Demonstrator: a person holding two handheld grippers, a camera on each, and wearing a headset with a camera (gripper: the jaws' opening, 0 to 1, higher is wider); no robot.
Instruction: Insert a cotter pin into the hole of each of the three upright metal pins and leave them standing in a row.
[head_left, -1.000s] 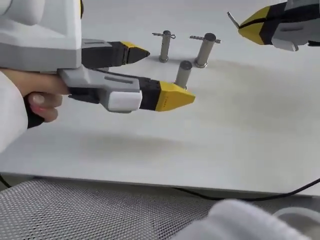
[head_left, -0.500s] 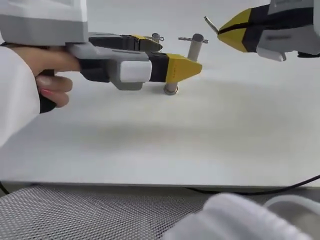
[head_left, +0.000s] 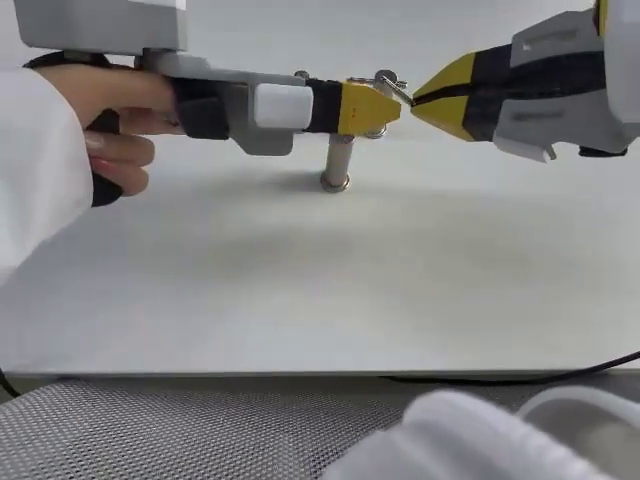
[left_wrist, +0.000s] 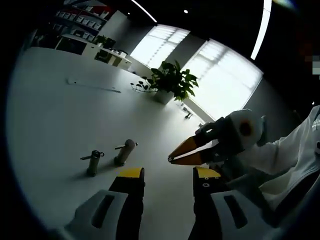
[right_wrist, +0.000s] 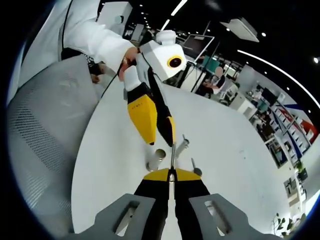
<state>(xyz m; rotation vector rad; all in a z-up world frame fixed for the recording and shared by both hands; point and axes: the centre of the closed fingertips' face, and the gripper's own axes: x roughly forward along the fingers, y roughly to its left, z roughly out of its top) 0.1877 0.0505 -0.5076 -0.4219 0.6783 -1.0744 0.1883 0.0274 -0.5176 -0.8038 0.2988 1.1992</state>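
The right gripper (right_wrist: 171, 175) has its jaws pressed together on a cotter pin (right_wrist: 172, 154), pinching one end so the thin rod sticks straight out past the yellow tips. The left gripper (left_wrist: 169, 173) has its jaws spread w/ nothing btwn them in its own view. A hand (head_left: 112, 130) in a white sleeve (head_left: 35, 180) holds it level over the white table (head_left: 300, 290). In the head view the two grippers face each other from opposite sides, tips near but apart. The cotter pin's free end sits in that gap, just beside the left gripper's near tip (touching or not, can't tell). The front pin (head_left: 340, 160) stands upright on the table directly under the left gripper's tips. Its top is hidden behind the near jaw in the head view, so contact there is unclear. In the right gripper view the rod runs just beside that pin's top, to its right. A second pin (left_wrist: 93, 162) and a third pin (left_wrist: 125, 151) stand upright side by side farther back, beyond the left jaw in the left gripper view. Each has one of the fitted cotter pins (left_wrist: 98, 154) crosswise through its top. A potted plant (left_wrist: 170, 80) sits in the bkgd.
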